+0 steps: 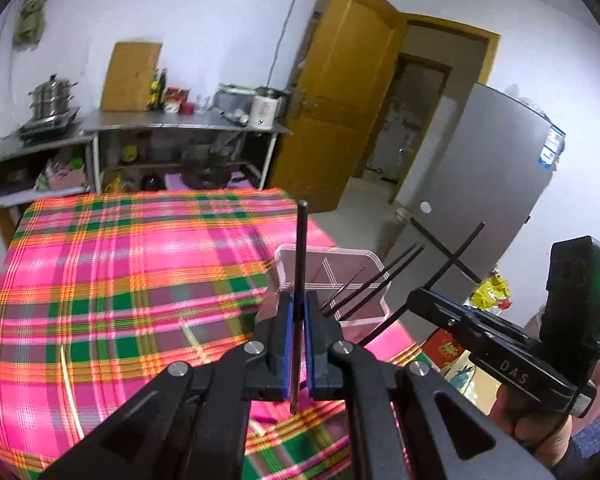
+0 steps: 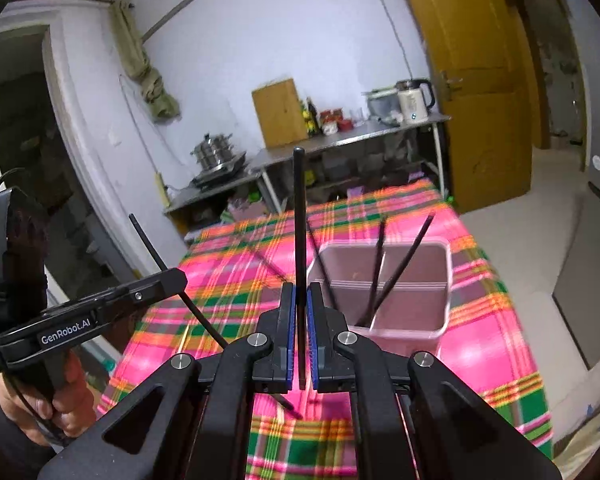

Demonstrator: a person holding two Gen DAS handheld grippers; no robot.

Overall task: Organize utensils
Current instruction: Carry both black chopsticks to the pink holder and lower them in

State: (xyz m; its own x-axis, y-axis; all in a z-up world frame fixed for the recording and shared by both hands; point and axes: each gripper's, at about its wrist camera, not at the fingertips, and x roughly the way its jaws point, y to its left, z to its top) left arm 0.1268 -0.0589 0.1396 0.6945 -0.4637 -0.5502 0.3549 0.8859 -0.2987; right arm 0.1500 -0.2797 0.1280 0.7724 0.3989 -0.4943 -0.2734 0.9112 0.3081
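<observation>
In the left wrist view my left gripper (image 1: 299,300) is shut on a black chopstick (image 1: 301,248) that stands upright between the blue pads. Just beyond it sits a clear plastic container (image 1: 328,249) with several black chopsticks (image 1: 374,280) leaning in it. To the right, my right gripper (image 1: 420,296) holds another black chopstick (image 1: 458,254). In the right wrist view my right gripper (image 2: 300,292) is shut on its upright chopstick (image 2: 299,220). The container (image 2: 447,280) lies ahead to the right. My left gripper (image 2: 180,276) is at the left with its chopstick (image 2: 150,242).
A pink, green and orange plaid cloth (image 1: 120,280) covers the table. Pale wooden sticks (image 1: 190,338) and a black chopstick (image 2: 290,403) lie on it. Behind stand metal shelves (image 1: 180,124) with pots and a kettle, a yellow door (image 1: 352,92) and a grey fridge (image 1: 488,184).
</observation>
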